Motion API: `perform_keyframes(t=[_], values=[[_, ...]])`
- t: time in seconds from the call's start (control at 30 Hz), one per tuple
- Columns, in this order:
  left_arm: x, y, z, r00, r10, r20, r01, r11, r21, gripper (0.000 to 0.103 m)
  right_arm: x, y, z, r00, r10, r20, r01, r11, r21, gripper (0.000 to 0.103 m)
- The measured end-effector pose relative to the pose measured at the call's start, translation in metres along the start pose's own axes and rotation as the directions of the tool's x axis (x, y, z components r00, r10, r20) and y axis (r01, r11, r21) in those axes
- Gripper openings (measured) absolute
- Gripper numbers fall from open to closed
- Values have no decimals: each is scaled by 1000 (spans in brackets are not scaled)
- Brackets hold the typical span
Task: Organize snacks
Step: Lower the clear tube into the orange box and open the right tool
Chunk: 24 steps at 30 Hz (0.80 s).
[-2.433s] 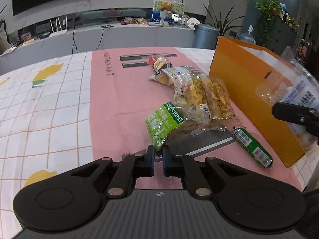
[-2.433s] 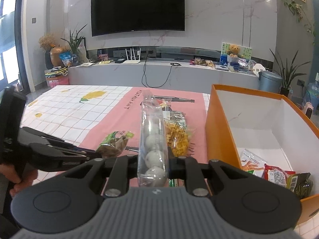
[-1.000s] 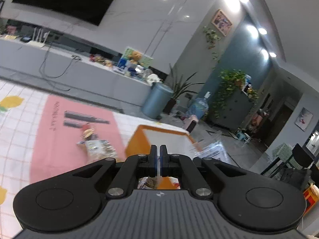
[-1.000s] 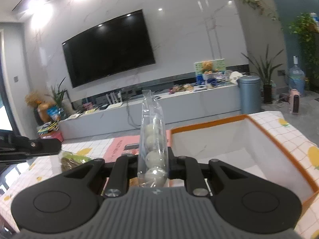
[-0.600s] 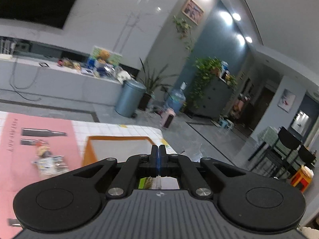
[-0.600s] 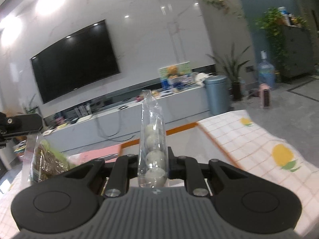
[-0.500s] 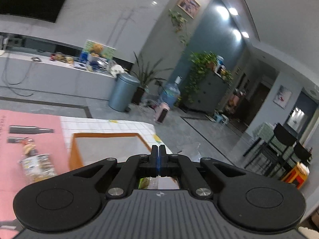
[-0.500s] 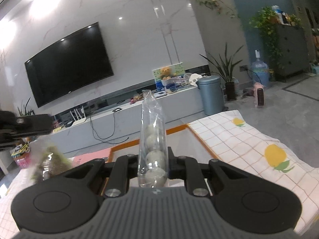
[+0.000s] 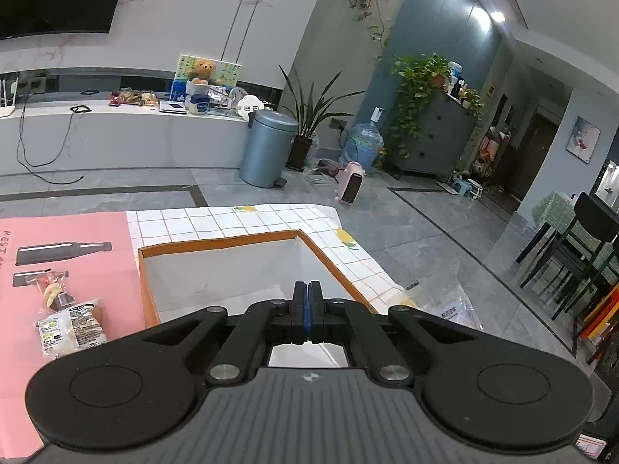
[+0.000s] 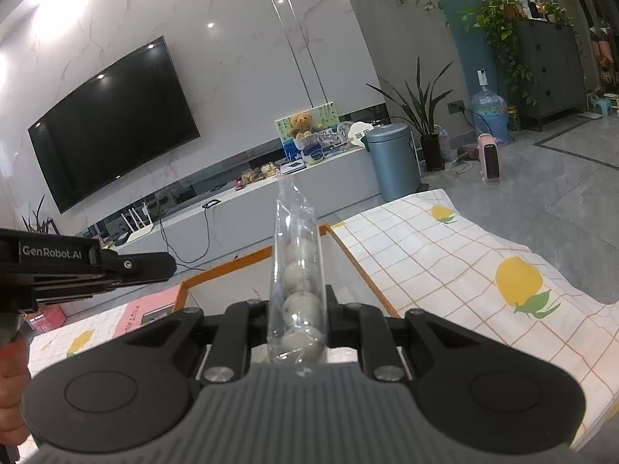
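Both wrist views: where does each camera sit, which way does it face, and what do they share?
Left wrist: on the left gripper, shut, facing over the orange box toward the bin.
Right wrist: on the right gripper, shut on a clear pack, facing the TV; the left gripper and a hand show at left.
Shared: box, bin, teddy bear, checked cloth.

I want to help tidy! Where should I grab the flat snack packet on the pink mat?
Come down from above, since the flat snack packet lies flat on the pink mat. Pinch its loose wrapper along the edge facing the orange box; that side looks clear, while a smaller packet crowds the far end.
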<state>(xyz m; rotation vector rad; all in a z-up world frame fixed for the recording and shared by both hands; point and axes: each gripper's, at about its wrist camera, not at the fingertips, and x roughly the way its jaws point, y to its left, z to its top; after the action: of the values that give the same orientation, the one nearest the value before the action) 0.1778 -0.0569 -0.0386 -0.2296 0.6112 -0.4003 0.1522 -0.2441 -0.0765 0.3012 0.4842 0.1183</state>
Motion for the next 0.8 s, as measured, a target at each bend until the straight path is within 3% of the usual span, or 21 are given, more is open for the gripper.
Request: perform_keyframes(t=[0.2, 0.27, 0.33, 0.4, 0.5, 0.63, 0.8], values=[[-22, -8, -2, 999, 33, 14, -33, 999, 34, 4, 16, 3, -2, 998, 34, -59, -33, 999, 21, 15], [-31, -5, -2, 999, 42, 11, -43, 999, 11, 27, 25, 4, -3, 994, 63, -89, -58, 997, 58, 15], [-39, 2, -3, 998, 54, 10, -54, 998, -20, 68, 36, 7, -2, 988, 90, -128, -81, 994, 69, 15], [-46, 8, -5, 997, 71, 0, -71, 997, -40, 78, 48, 11, 0, 983, 69, -170, -68, 998, 14, 15], [-52, 16, -10, 996, 72, -47, -74, 996, -50, 84, 70, 9, 6, 973, -4, -229, -7, 999, -44, 15], [-57, 28, -22, 988, 121, -93, -128, 989, -72, 89, 97, -1, 9, 943, 20, -331, -30, 999, -24, 15], [-54, 44, -33, 975, 152, -162, -167, 982, -83, 89, 120, -1, 10, 917, 40, -397, -41, 999, 8, 15]])
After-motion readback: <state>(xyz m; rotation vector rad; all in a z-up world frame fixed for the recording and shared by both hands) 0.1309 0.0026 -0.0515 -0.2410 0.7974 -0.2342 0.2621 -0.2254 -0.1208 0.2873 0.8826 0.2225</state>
